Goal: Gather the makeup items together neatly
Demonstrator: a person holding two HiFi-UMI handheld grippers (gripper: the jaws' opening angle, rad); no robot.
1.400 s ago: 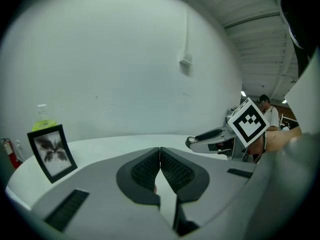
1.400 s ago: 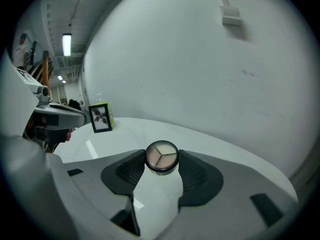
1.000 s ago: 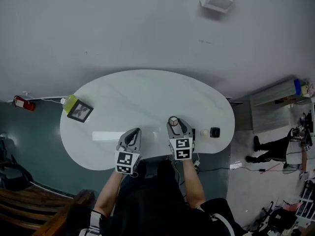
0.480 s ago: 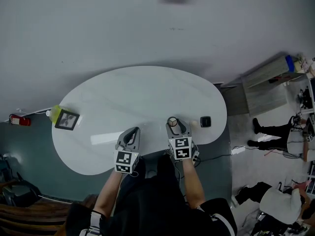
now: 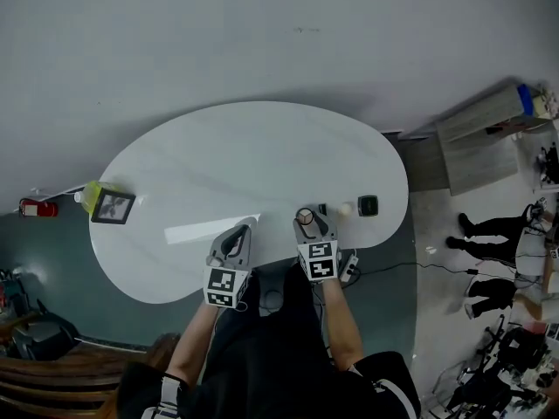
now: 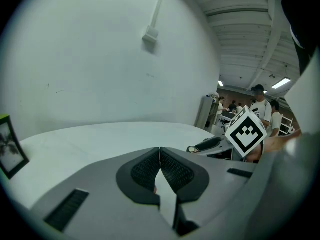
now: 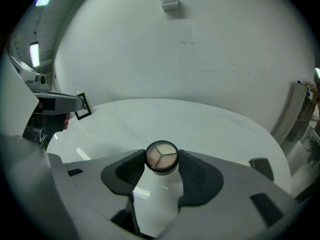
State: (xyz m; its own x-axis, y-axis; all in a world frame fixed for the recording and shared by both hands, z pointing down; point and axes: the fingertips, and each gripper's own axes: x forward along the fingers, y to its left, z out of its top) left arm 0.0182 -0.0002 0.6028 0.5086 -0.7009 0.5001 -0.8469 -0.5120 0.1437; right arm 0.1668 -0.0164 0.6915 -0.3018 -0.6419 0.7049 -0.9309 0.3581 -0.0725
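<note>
table (image 5: pixel 262 147) middle lies open; photo frame (image 5: pixel 112 206) at left edge, perhaps a compact (image 5: pixel 368 205) at right.

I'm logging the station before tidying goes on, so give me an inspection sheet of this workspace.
Surface: white oval table, glossy.
Job's things: round eyeshadow compact between the right tongs; black square compact, cream round item and small dark item near the table's right end.
Clutter: photo frame at the left end.
Grippers: right tongs shut on the eyeshadow compact; left tongs shut, empty.
Cables: power strip with cord on the floor by the near edge.
Surroundings: white wall; person standing at right.
</note>
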